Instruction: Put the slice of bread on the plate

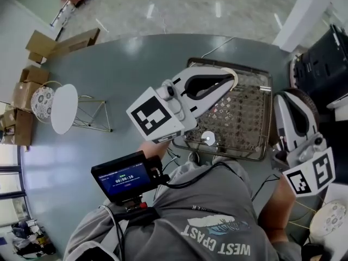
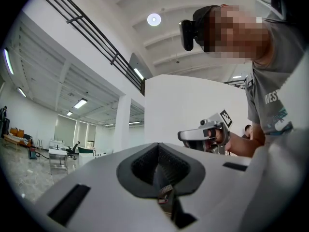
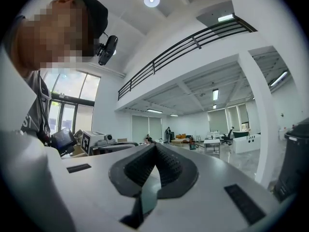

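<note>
Over the round grey surface (image 1: 119, 64), the head view sets the left gripper (image 1: 231, 79) above a wire basket (image 1: 255, 152) that stands close to the person's edge. The right gripper (image 1: 287, 98) hangs just past the basket's right rim. A pale curved rim (image 1: 234, 71) shows at the basket's far end beside the left fingers. No view lets me make out the slice of bread or say where it lies.

Only the gripper views show the fingers plainly. The left gripper (image 2: 158, 146) has its fingers pressed together with nothing between them, and so does the right gripper (image 3: 155, 146). Each also catches the other gripper held out level across from it, with the wide hall behind and none of the surface.

Left of the basket the surface lies bare as far as a white disc on a wire frame (image 1: 64, 109). Cardboard boxes (image 1: 38, 43) crowd the far left edge. A small monitor (image 1: 122, 178) sits at the person's chest, under the left gripper's marker cube.
</note>
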Motion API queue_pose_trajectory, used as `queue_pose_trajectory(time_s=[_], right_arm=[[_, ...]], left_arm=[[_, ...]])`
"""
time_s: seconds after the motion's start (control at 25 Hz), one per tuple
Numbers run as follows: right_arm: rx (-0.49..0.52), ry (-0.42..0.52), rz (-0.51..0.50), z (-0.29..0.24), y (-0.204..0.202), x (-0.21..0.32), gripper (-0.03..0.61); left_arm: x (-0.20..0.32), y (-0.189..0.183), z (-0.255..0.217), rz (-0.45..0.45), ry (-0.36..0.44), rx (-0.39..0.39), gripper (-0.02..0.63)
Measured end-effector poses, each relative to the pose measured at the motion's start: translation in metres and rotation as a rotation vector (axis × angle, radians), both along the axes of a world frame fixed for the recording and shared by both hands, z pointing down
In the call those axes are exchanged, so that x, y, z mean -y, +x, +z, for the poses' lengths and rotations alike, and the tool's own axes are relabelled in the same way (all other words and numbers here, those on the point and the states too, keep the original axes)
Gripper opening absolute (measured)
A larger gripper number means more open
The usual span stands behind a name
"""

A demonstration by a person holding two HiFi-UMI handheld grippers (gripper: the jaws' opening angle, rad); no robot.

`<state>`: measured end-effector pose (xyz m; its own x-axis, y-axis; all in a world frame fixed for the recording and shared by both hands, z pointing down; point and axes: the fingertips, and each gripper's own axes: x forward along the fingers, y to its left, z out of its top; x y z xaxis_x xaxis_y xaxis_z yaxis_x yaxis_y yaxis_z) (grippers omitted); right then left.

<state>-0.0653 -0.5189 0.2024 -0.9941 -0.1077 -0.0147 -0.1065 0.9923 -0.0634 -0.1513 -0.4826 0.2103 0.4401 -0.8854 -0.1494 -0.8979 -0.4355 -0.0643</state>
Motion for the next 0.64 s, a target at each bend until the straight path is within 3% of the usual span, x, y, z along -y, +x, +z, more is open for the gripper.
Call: queue_pose_trajectory(time_s=[0.64], right_arm=[[-0.013,0.036,0.032,0.010,0.026,-0.021,0.005]], left_arm=[[-0.022,0.022,-0.001,0.015,0.045,0.025,0.008]])
